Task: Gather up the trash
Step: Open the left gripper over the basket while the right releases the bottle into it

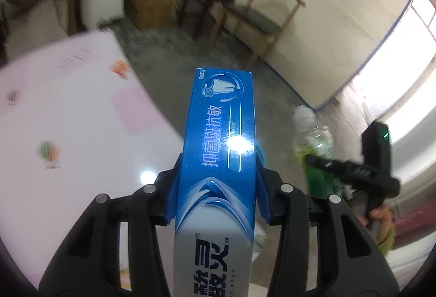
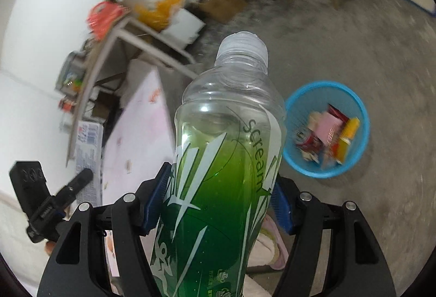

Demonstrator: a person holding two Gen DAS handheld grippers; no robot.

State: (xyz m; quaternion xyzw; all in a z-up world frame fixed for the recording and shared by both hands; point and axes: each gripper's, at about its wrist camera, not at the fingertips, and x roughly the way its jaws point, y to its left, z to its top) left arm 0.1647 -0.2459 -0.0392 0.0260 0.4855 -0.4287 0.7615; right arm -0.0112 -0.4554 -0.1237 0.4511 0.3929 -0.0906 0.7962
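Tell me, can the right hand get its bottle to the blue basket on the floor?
Probably yes: the right gripper holds the bottle, and bare floor lies between it and the open-topped blue basket.

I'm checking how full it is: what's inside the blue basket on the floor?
The blue basket holds mixed wrappers: pink, red and yellow-orange packets, blurred. Its floor and anything beneath the pile is covered. It looks only partly filled.
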